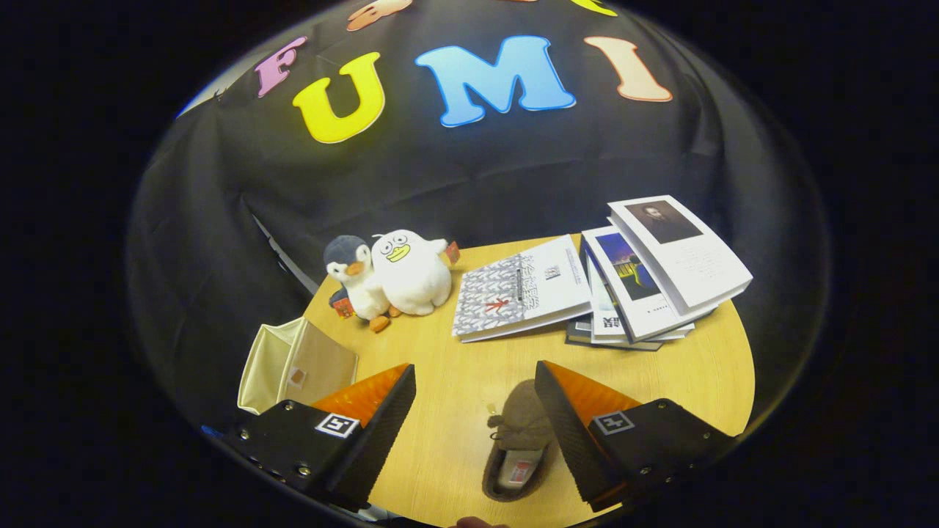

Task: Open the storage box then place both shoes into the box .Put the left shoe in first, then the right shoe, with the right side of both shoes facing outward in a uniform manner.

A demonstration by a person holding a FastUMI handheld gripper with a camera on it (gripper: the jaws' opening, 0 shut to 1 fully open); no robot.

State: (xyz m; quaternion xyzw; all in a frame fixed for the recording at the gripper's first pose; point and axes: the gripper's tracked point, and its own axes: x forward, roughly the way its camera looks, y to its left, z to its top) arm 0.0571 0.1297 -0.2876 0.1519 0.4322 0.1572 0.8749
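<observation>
The tool [475, 411] hangs wide over a shoe [517, 440] on the tabletop [440, 367]; the box [293, 363] at its edge looks open, nothing packed yet.

The gripper [475, 392] hangs with fingers spread wide — bare wooden table [440, 352] lies between and ahead; a brown shoe [517, 440] crowds the right finger, the cream storage box [293, 363] flanks the left, and plush toys [392, 279] and books [587, 290] stand beyond.

Brown shoe [519, 440]; open beige box [293, 363]

A recording booth: black cloth wall [469, 161] behind a wooden counter [455, 411], books [587, 293] and plush toys [389, 279] beyond the tongs [475, 381].
</observation>
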